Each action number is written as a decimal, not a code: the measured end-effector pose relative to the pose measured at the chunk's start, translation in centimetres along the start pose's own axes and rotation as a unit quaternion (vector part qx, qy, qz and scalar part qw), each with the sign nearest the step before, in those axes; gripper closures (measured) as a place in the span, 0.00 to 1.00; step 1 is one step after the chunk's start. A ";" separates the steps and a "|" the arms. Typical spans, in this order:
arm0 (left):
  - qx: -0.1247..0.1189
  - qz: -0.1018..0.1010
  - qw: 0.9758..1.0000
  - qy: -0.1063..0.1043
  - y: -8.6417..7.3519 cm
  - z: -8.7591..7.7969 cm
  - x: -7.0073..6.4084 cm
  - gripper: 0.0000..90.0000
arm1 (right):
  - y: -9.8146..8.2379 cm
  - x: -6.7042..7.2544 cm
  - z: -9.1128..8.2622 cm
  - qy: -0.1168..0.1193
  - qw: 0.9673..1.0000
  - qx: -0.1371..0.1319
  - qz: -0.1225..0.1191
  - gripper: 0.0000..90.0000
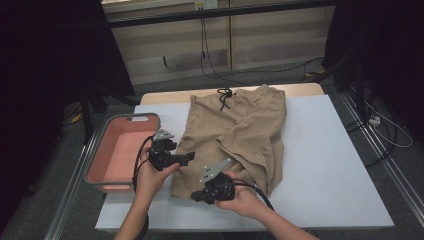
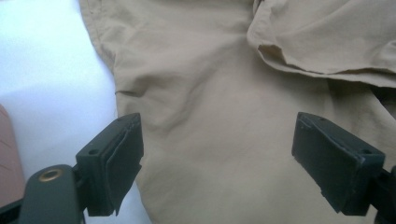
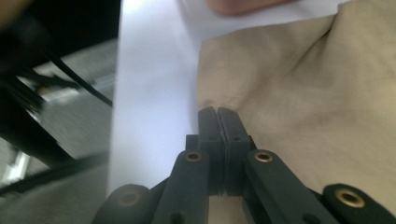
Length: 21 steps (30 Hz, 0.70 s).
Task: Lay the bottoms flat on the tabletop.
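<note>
Tan shorts (image 1: 235, 130) lie flat on the white table (image 1: 325, 165), waistband and black drawstring (image 1: 225, 95) at the far end, one leg folded over the other. My left gripper (image 1: 188, 157) hovers at the shorts' left edge, open; in the left gripper view its jaws (image 2: 217, 163) stand wide apart over the tan cloth (image 2: 210, 116). At the shorts' near left corner my right gripper (image 1: 196, 196) is shut. In the right gripper view its jaws (image 3: 218, 114) are pressed together right on the hem edge of the shorts (image 3: 303, 93).
A pink basket with a grey rim (image 1: 125, 120) sits at the table's left edge, next to my left hand. Bare white tabletop (image 3: 149, 93) spreads to the right of the shorts. Cables run across the floor beyond the table.
</note>
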<state>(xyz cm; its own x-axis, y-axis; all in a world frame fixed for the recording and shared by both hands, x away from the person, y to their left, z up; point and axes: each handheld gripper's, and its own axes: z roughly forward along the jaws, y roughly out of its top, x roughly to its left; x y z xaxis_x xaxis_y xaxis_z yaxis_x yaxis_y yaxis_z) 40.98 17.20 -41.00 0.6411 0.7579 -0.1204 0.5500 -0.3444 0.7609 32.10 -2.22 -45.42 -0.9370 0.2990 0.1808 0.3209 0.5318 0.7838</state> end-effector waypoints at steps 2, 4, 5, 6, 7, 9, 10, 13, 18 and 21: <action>0.004 0.000 1.000 0.000 -0.1 0.1 0.1 0.19 | -0.1 0.6 0.8 -0.016 0.999 0.014 -0.024 1.00; 0.004 0.000 1.000 0.000 -0.1 0.1 0.2 0.19 | 0.0 1.1 1.4 -0.018 0.999 0.014 -0.030 1.00; 0.004 0.001 1.000 0.000 -0.1 0.1 0.2 0.19 | 0.0 1.2 1.6 -0.018 0.999 0.015 -0.036 0.99; 0.003 0.001 1.000 0.001 -0.1 0.1 0.2 0.18 | 0.0 1.4 1.8 -0.016 0.999 0.019 -0.041 0.99; 0.003 -0.001 1.000 0.000 -0.1 0.2 0.2 0.18 | 0.0 1.5 1.9 -0.015 0.999 0.020 -0.041 0.99; 0.006 0.001 1.000 -0.001 -0.2 0.3 0.2 0.19 | -0.2 1.5 1.9 -0.014 0.999 0.021 -0.042 0.97; 0.007 0.001 1.000 -0.001 -0.2 0.3 0.2 0.19 | -0.1 1.5 1.8 -0.014 0.999 0.021 -0.038 0.91; 0.008 0.000 1.000 0.002 -0.3 0.5 0.2 0.19 | 0.0 1.0 0.7 -0.034 0.999 0.014 -0.028 0.76; 0.012 0.003 1.000 0.002 -0.4 0.5 0.2 0.18 | -0.2 -0.4 -2.4 -0.092 0.996 0.010 -0.018 0.58; 0.016 0.003 1.000 0.001 -0.5 0.6 0.2 0.18 | -0.7 -1.8 -4.3 -0.127 0.992 0.003 -0.003 0.53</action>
<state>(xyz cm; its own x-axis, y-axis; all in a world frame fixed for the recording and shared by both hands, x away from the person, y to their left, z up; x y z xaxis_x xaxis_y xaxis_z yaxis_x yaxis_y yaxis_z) 41.18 17.22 -41.81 0.6439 0.7565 -0.1140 0.5620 -0.3666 0.7415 32.94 -6.47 -43.73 -0.8746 0.4845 0.0201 0.3163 0.5386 0.7809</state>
